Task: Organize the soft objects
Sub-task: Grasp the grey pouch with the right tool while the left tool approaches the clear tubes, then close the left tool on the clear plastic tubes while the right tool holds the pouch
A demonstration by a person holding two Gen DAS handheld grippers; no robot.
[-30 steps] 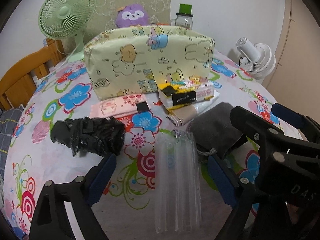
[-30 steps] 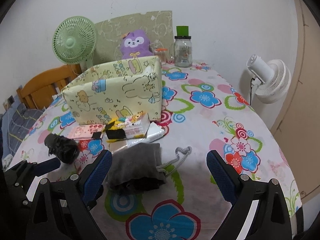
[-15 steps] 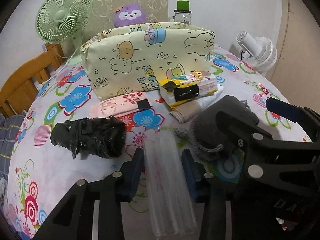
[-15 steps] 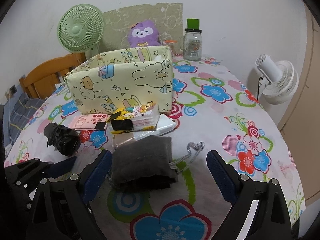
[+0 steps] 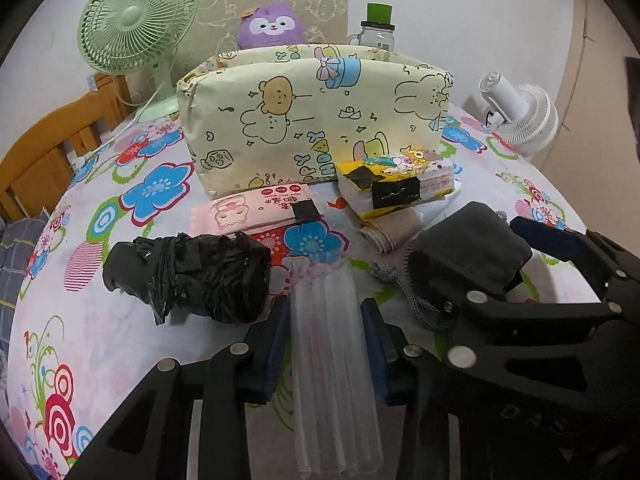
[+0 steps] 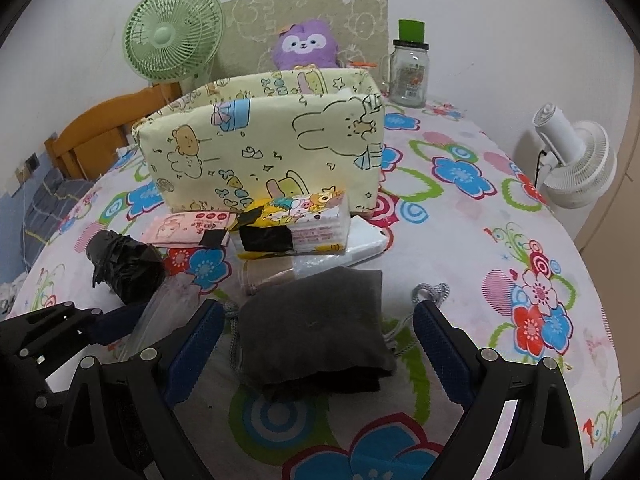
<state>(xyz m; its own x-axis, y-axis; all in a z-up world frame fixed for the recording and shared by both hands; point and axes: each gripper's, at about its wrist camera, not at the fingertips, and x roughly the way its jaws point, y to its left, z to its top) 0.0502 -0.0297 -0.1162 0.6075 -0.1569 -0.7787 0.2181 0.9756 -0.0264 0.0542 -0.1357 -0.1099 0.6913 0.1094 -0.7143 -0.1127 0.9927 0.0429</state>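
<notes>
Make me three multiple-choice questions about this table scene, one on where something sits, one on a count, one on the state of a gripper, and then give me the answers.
1. Where is the purple plush toy?
A. behind the yellow cartoon-print bag
B. on the grey pouch
C. beside the white fan

2. How many fans show?
A. one
B. two
C. three

3. How does the right gripper stand?
A. shut on the grey pouch
B. open, with the grey pouch between its fingers
C. shut on nothing

Answers:
1 A, its head shows above the bag's far edge.
2 B, a green fan at the back left and a white fan at the right.
3 B, both blue pads stand clear of the pouch's sides.
</notes>
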